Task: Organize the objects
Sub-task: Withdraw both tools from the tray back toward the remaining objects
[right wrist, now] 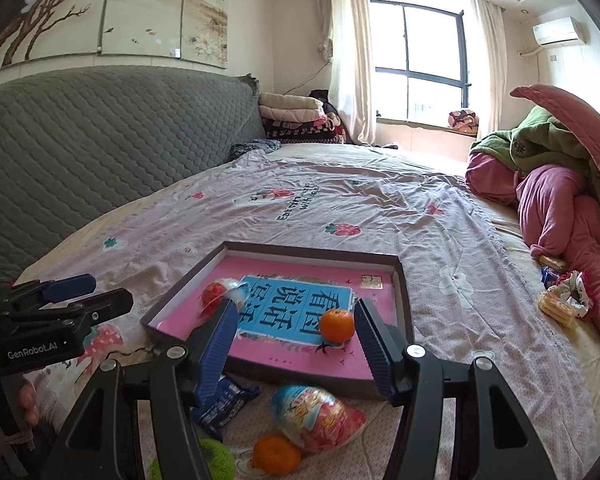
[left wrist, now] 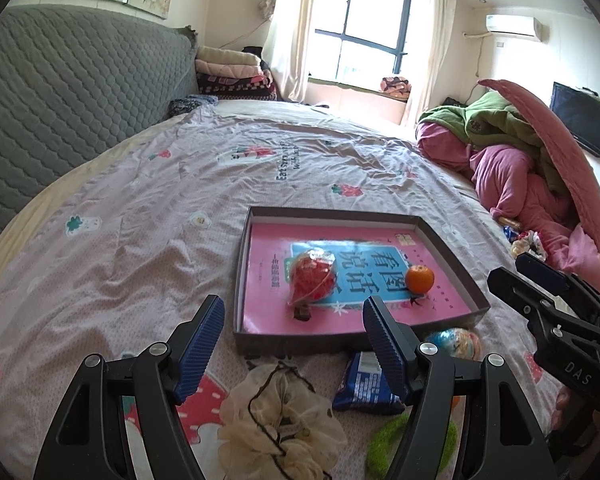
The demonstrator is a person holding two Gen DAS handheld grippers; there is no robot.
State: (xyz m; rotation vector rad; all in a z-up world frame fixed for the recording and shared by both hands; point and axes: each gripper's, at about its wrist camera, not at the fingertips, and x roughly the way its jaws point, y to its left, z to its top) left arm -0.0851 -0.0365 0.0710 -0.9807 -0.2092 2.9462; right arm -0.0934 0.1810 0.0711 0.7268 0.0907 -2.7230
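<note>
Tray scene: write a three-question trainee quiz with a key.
1. True or false: the orange in the tray lies on the pink book.
2. Which lies outside the tray? A) blue packet B) red bag
3. Fill in: both grippers, left and right, are ____.

Key: 1 true; 2 A; 3 open.

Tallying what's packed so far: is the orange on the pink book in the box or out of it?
In. The orange rests on the pink book lying inside the box. A second orange lies outside on the bed.
</note>
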